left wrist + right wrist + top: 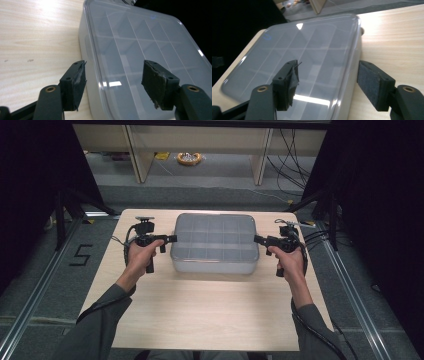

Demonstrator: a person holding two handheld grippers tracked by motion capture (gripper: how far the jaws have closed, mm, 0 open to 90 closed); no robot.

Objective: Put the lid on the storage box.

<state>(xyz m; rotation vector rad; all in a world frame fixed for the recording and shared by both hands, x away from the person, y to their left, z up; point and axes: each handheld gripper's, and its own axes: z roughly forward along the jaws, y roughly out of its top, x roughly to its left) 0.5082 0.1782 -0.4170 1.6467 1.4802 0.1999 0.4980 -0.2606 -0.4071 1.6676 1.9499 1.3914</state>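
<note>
from the high view, the clear compartment box sits mid-table, left gripper and right gripper flanking its ends. in the left gripper view, jaws apart straddle its edge, gripping nothing. in the right gripper view likewise, probably ready to clamp or just released.
</note>
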